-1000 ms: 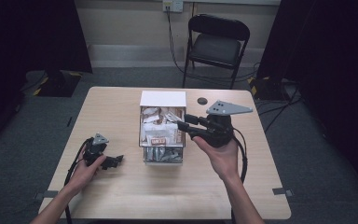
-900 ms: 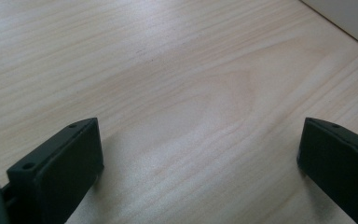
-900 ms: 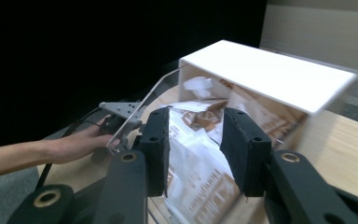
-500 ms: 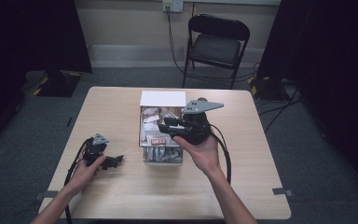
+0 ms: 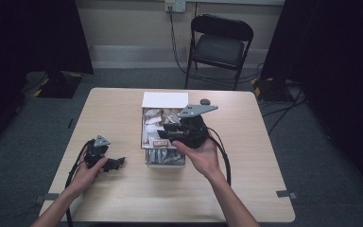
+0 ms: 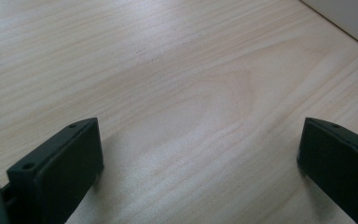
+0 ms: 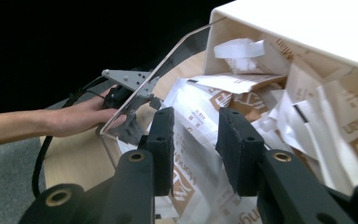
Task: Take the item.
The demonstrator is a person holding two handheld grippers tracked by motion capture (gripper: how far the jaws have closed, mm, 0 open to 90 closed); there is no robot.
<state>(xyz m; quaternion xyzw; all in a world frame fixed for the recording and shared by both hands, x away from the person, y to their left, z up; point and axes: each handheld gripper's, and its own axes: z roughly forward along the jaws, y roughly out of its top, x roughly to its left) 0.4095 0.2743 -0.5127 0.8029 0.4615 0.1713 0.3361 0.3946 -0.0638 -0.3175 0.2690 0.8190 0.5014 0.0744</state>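
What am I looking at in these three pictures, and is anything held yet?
A person sits at a table with a hand-held two-jaw gripper in each hand. The high view looks down from above. The other two come from cameras riding on the grippers. The left gripper rests on the wood, jaws wide apart, empty. The right gripper points into a box of paper packets, jaws partly open above them; nothing is gripped. A small dark disc lies behind the box.

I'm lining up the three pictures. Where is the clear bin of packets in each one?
High view: clear bin at table centre, under the right tongs.
Left gripper view: bare tabletop between open jaws.
Right gripper view: bin rim upper middle, packets beyond the jaws.
Shared landmark: the wooden tabletop.
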